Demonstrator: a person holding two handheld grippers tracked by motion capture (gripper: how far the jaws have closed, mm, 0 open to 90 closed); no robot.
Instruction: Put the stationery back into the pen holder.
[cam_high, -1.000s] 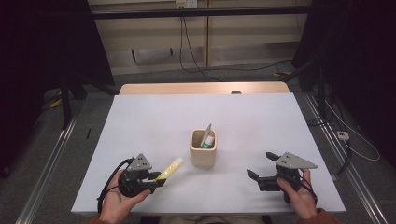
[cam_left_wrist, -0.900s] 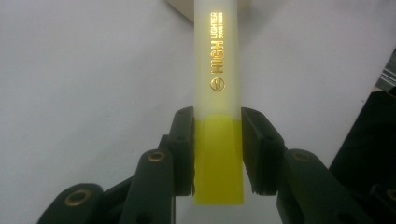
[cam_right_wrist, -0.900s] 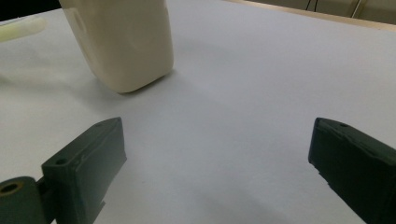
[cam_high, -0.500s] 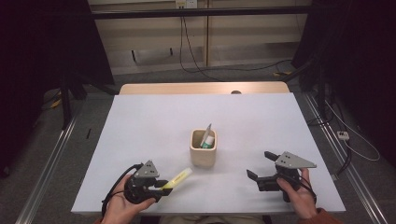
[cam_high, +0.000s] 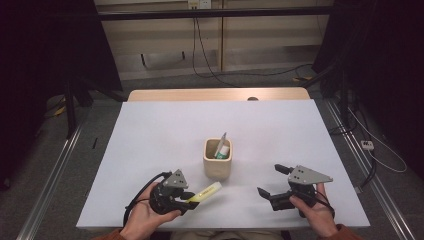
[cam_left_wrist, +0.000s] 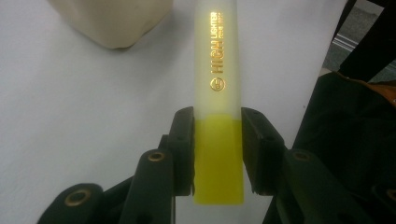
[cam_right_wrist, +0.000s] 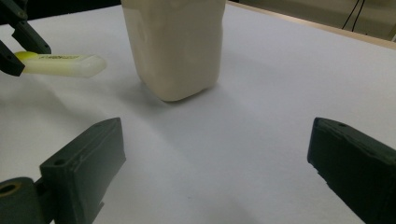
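**Left gripper clamped on yellow highlighter, beside the cup**

The left gripper (cam_high: 187, 198) sits at the near edge of the table (cam_high: 150, 130), in front of and to the left of the cup (cam_high: 217, 160). Its jaws are closed on the highlighter (cam_high: 206, 192), pads pressing both sides of the barrel.

Highlighter, seen in the left gripper view (cam_left_wrist: 218, 93): flat-sided body; the gripped end is solid bright yellow, the rest a pale, frosted, translucent cap with a rounded tip. Gold lettering "HIGH LIGHTER" and a small round logo run along the cap. The jaws grip at the join of the yellow part and the cap. From the high view the highlighter lies nearly level, its pale tip pointing toward the cup's lower left corner, close to the cup but apart from it. In the right gripper view (cam_right_wrist: 60, 64) it hangs above the table surface, left of the cup (cam_right_wrist: 173, 46).

Cup: cream, squarish with rounded corners, upright, holding a green-and-white item and a grey one leaning inside.

The right gripper (cam_high: 275, 182) is in front of and to the right of the cup, jaws wide apart, nothing between them.
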